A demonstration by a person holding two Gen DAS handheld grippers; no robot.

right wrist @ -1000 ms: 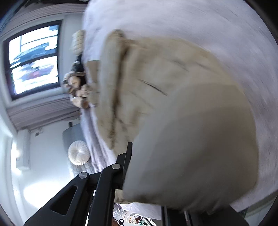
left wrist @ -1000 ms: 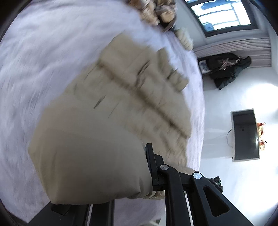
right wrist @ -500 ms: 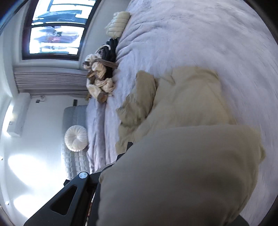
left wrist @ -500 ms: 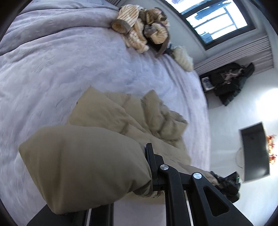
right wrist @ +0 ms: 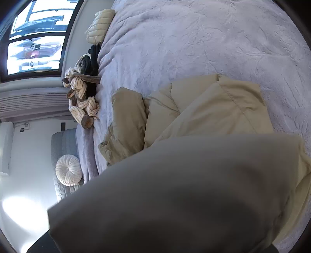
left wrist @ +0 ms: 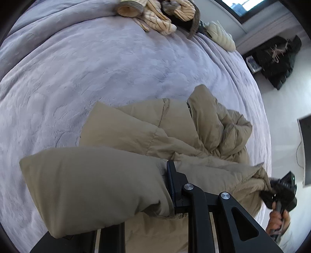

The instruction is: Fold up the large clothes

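A beige puffer jacket (left wrist: 155, 132) lies half folded on the lavender bed cover (left wrist: 97, 68). My left gripper (left wrist: 140, 186) pinches a thick fold of it. One black finger (left wrist: 173, 181) presses the fabric, the other is buried under it, and the jaws are opening with the fabric still between them. My right gripper (left wrist: 272, 192), held by a hand (left wrist: 278, 216), grips the jacket's far corner at the bed's edge. Its jaws are opening too. In the right wrist view the held jacket (right wrist: 184, 194) hides the fingers, and the rest of the garment (right wrist: 204, 109) lies beyond.
A heap of striped cream and brown clothes (left wrist: 161, 17) and a cream padded item (left wrist: 219, 35) sit at the bed's far edge. Black clothes (left wrist: 278, 58) lie on the floor. A round white cushion (right wrist: 68, 173) rests on a grey seat below the window (right wrist: 35, 39).
Both grippers have carried the jacket's held edge across the bed and over the rest of the garment. The clothes heap has drawn closer. The hand with the right gripper now shows in the left wrist view.
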